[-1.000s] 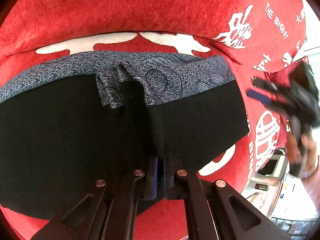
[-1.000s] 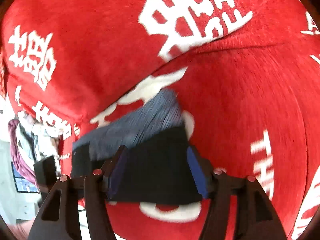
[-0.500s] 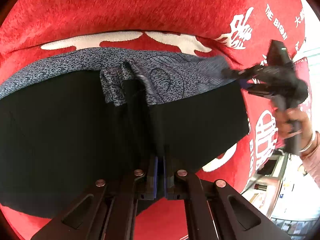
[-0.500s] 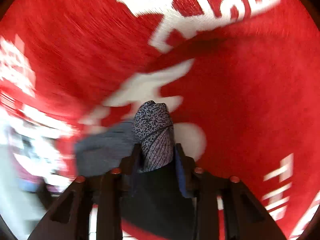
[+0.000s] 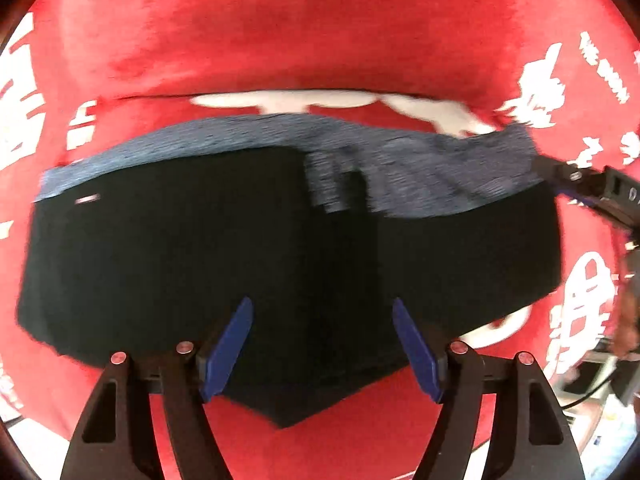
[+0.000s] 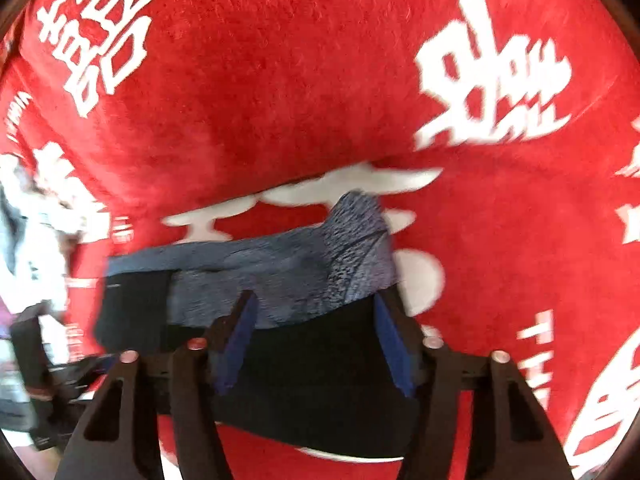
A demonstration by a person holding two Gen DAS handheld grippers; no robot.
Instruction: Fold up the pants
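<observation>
Both grippers' fingers apart over pants (image 5: 168, 248) on red blanket (image 5: 280, 32); left gripper (image 5: 322, 344) just opened, gripping nothing

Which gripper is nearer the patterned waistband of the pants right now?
Right. The right gripper sits at the patterned waistband's end, fingers straddling it. The left gripper hangs open over the black fabric, at the hem opposite the waistband.

Bare red blanket (image 5: 304, 40) beyond pants (image 5: 200, 248), unobstructed.
</observation>
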